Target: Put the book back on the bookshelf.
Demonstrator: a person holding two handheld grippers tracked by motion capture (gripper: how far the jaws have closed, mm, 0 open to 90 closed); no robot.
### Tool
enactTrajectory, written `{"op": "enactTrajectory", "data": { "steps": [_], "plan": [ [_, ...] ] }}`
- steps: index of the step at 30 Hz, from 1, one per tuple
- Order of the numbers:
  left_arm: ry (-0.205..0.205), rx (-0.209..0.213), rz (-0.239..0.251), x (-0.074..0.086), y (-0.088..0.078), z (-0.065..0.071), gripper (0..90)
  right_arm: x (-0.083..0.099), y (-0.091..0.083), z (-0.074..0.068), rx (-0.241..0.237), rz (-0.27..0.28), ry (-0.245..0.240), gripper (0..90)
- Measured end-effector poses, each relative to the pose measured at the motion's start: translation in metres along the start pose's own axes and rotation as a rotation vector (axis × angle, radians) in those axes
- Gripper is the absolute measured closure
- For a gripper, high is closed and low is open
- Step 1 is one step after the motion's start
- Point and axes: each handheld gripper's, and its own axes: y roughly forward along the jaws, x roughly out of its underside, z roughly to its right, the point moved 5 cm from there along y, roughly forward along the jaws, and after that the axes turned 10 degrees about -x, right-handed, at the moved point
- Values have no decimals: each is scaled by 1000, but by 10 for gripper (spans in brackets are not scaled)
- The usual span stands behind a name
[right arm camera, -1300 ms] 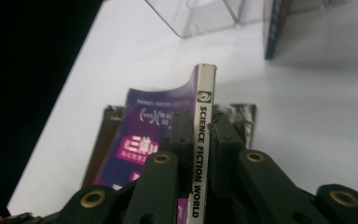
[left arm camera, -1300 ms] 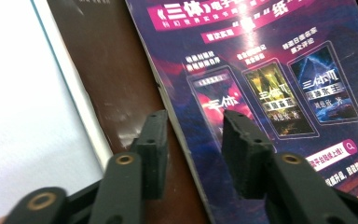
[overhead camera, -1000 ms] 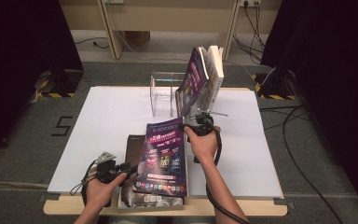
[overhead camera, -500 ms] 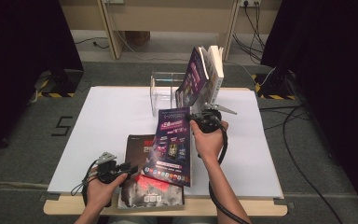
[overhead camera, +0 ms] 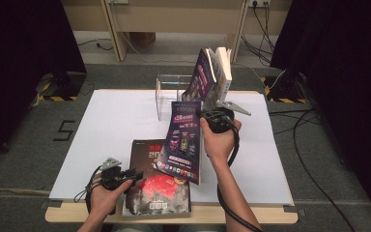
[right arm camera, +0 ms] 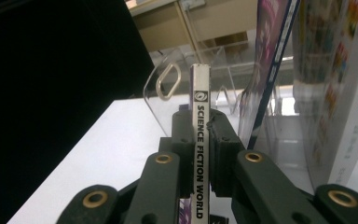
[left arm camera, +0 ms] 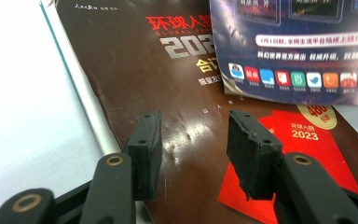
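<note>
High view | clear rack [overhead camera: 166, 99]: two books [overhead camera: 212, 72] | right gripper [overhead camera: 207, 118] jaws clamp magazine [overhead camera: 182, 142] | left gripper [overhead camera: 137, 175] jaws apart

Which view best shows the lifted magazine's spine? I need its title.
The right gripper view: the magazine spine faces the camera, clamped, lettering readable. The high view shows its cover; the left gripper view its lower cover edge.

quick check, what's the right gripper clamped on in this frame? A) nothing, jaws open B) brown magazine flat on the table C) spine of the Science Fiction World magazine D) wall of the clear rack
C: in the right gripper view the right gripper has both pads pressed on the spine of the Science Fiction World magazine, which the high view shows lifted off the table.
</note>
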Motion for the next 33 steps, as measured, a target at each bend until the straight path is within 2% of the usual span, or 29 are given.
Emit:
{"op": "enactTrajectory", "data": {
  "steps": [15,33],
  "plan": [
    [-1,1,-4,1,1,0,546,-32,-7,-4,31,106,-41,835],
    [1,3,-7,1,1,0,546,-66,5,-4,60,165,-73,835]
  ]
}}
